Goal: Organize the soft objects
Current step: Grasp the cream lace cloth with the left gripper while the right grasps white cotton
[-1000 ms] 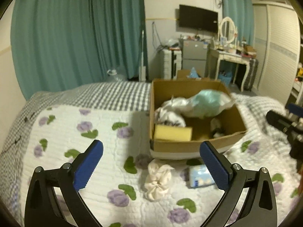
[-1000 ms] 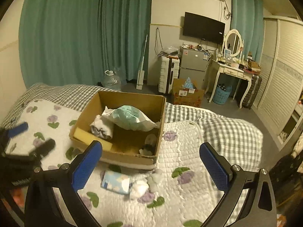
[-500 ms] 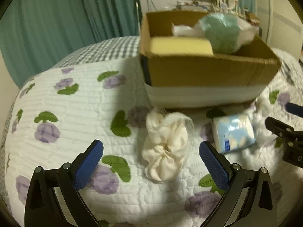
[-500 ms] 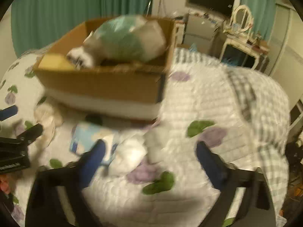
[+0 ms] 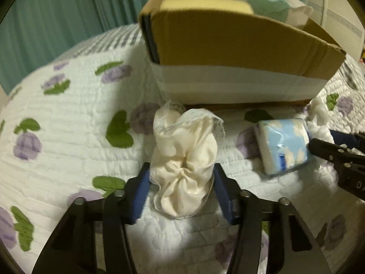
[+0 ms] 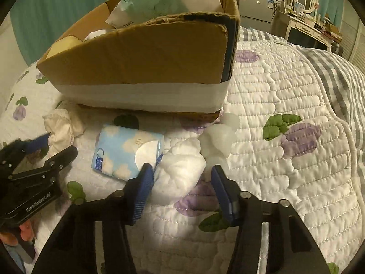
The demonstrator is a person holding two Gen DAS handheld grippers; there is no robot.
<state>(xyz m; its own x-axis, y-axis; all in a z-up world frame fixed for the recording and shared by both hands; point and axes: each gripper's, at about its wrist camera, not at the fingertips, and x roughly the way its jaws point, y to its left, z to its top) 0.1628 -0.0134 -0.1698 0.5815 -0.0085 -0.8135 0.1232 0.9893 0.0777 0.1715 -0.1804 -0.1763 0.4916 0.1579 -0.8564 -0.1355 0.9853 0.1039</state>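
A cream fabric scrunchie (image 5: pixel 184 157) lies on the flowered quilt in front of the cardboard box (image 5: pixel 239 52). My left gripper (image 5: pixel 181 173) is low over it, half closed, its blue pads on either side of the scrunchie's near end. A white cotton wad (image 6: pixel 180 169) lies on the quilt; my right gripper (image 6: pixel 180 173) is around it, half closed, the left pad touching it. A blue tissue pack (image 6: pixel 127 153) lies between the two; it also shows in the left wrist view (image 5: pixel 282 146). The box holds a yellow sponge (image 5: pixel 205 5) and a pale green pack (image 6: pixel 159 0).
The box (image 6: pixel 148 66) stands just behind both grippers on the bed. A translucent white plastic piece (image 6: pixel 220 139) lies beside the cotton wad. The quilt (image 6: pixel 285 159) stretches to the right, with a checked blanket (image 6: pixel 337 68) beyond. A dresser (image 6: pixel 305 27) stands far off.
Both grippers have dropped down to the quilt and narrowed from wide open, the left around the scrunchie, the right around the cotton wad. The box now looms close behind.
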